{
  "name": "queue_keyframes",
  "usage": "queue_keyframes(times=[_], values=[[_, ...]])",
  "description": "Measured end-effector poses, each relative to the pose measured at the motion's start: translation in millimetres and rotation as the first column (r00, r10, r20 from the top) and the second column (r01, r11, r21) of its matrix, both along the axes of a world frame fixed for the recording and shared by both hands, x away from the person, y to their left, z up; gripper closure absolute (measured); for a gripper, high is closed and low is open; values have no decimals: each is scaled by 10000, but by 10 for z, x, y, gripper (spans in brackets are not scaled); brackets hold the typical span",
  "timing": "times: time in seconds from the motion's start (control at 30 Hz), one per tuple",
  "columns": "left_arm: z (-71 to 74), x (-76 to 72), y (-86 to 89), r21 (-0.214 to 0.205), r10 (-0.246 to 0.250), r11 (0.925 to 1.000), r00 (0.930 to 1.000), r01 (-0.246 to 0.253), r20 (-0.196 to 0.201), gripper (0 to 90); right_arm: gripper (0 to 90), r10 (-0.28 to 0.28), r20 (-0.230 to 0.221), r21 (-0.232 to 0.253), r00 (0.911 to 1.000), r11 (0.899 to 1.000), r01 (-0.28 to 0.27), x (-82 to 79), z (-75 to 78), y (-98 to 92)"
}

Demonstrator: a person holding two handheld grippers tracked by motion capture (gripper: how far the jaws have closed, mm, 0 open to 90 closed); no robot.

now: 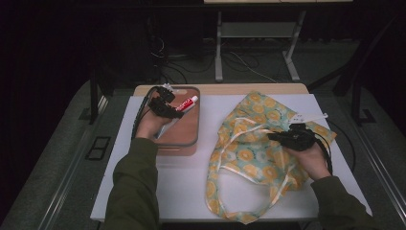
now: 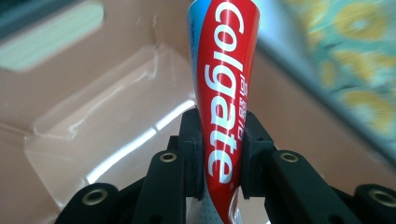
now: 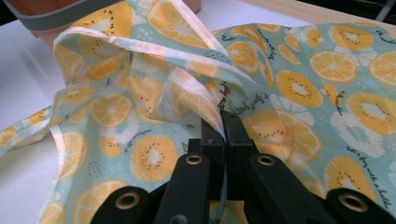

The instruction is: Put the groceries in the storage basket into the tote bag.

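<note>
With the left gripper (image 2: 219,154) clamped on the toothpaste tube (image 2: 224,93) and the right gripper (image 3: 223,140) pinching the bag's (image 3: 299,84) rim, the slick tube risked slipping.

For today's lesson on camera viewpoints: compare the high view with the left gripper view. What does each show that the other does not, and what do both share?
High view alone: the whole white table, both forearms, and the right gripper pinching the fruit-print bag.

Left gripper view alone: the close detail, black pads pressed on either side of the tube, with its brand lettering readable.

Both: the left gripper shut on the red toothpaste tube above the brown tray, and a part of the bag's yellow-and-teal cloth.
</note>
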State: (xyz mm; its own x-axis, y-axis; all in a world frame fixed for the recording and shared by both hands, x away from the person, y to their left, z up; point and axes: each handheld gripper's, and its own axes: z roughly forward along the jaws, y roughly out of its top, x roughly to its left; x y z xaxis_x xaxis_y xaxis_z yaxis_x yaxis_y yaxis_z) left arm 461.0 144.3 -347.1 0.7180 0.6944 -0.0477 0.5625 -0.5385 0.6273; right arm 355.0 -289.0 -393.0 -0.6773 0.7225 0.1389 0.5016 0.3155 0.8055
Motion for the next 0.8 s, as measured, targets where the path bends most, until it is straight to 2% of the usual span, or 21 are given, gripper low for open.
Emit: queue_keyframes(times=[0.1,0.17,0.27,0.43,0.6,0.8], values=[[137,-133,-20,-386,-417,9984,9991,419,61,741,887,-8,4,-13,10000,10000,8,3,1,-2],[190,-229,-47,-458,-690,9965,9975,695,120,742,887,-10,13,-34,10000,10000,10,3,1,-2],[227,-361,-98,-569,-1008,9932,9948,1014,138,742,887,-13,14,-63,10000,10000,13,4,0,2],[241,-605,-228,-796,-1627,9833,9865,1636,180,743,887,-27,7,-83,10000,10000,27,3,-1,5],[197,-859,-446,-903,-2293,9689,9731,2303,216,743,888,-33,-11,-113,10000,9999,32,2,-3,9],[62,-1088,-754,-1102,-2949,9489,9552,2958,251,744,887,4,23,-150,10000,9999,-4,-1,-6,17]])
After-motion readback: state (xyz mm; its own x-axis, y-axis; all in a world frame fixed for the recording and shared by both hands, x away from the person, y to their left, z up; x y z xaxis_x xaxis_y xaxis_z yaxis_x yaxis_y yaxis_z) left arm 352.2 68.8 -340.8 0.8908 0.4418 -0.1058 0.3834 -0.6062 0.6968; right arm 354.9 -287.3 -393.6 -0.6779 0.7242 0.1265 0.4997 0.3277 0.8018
